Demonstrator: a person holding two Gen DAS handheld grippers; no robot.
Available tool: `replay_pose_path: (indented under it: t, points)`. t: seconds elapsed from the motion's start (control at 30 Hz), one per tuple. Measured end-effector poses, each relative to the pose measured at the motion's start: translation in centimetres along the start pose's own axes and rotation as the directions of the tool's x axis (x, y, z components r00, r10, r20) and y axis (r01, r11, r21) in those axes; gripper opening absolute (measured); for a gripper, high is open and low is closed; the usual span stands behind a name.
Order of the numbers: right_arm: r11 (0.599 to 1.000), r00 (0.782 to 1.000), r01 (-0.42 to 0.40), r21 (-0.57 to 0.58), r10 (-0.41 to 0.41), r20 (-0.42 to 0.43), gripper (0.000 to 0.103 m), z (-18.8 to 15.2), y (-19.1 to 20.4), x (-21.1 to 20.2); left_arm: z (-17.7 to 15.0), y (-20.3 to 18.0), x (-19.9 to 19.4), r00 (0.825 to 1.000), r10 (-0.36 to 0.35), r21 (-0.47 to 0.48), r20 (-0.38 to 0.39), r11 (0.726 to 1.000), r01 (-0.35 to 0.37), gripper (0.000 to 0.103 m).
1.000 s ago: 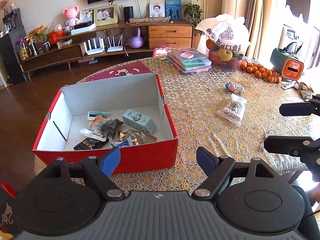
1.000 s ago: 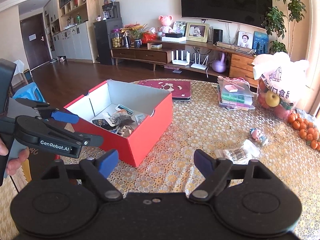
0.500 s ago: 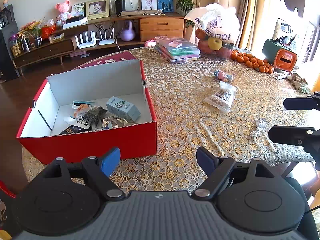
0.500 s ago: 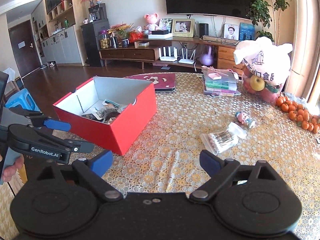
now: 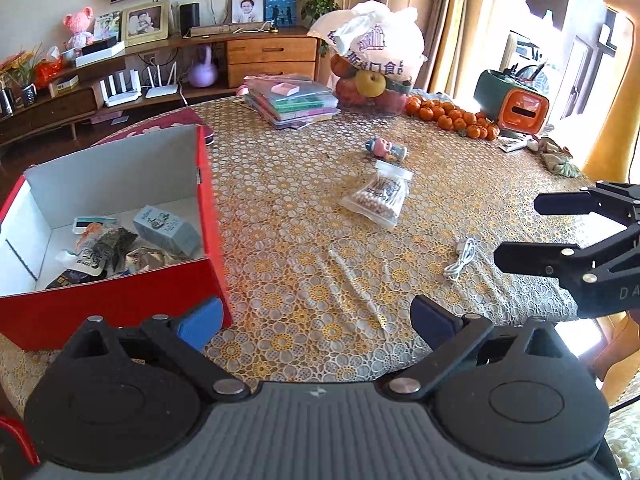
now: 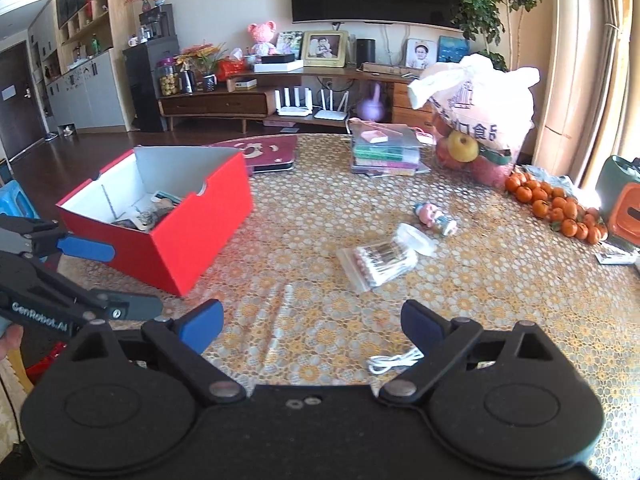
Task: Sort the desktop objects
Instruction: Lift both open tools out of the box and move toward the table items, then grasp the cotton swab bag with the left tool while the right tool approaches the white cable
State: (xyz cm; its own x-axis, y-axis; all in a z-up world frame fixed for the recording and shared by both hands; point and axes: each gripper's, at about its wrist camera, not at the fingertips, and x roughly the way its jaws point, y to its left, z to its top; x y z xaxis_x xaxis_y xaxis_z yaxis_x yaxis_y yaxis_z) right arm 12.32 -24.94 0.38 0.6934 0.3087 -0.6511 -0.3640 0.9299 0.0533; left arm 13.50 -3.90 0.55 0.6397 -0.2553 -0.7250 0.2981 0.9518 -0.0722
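Both claws hang spread and empty over the table: left gripper (image 5: 316, 320) just right of the red box (image 5: 120, 304), right gripper (image 6: 312, 322) above a white cable (image 6: 394, 362), the cotton-swab bag (image 6: 380, 262) beyond it

1. A white fruit bag (image 5: 374, 50) sits at my worktop's far edge.
2. Just right of it, a heap of tangerines (image 5: 452, 118).
3. Left of it, stacked folders (image 5: 294, 100).
4. Behind it, a TV cabinet (image 6: 256, 100).
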Motion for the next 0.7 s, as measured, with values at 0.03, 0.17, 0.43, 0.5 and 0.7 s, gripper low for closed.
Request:
replay_pose_path:
  t: [0.03,0.17,0.43,0.5,0.7]
  points:
    - [1.0,1.0,0.003,0.009,-0.003,-0.003,0.096,-0.1,-0.5,0.2,0.1,-0.5,0.4,1.0,-0.008,0.012,-0.001,1.0,0.008,0.101]
    - [0.999,0.999,0.029,0.025,-0.029,-0.02,0.096,-0.7,-1.9,1.0,0.7,-2.0,2.0,0.999,-0.035,0.048,-0.004,0.998,0.035,0.102]
    - [0.996,0.997,0.055,0.072,-0.051,-0.059,0.096,-2.1,-4.5,2.6,2.2,-3.5,5.1,0.998,-0.06,0.068,-0.001,0.996,0.06,0.102]
    - [0.995,0.996,0.061,0.075,-0.056,-0.068,0.096,-2.3,-5.0,3.0,2.5,-3.6,6.0,0.998,-0.06,0.073,0.004,0.996,0.059,0.102]
    - [0.994,0.993,0.08,0.069,-0.074,-0.092,0.095,-3.2,-5.9,4.5,3.8,-4.1,8.7,0.998,-0.067,0.087,0.013,0.994,0.065,0.102]
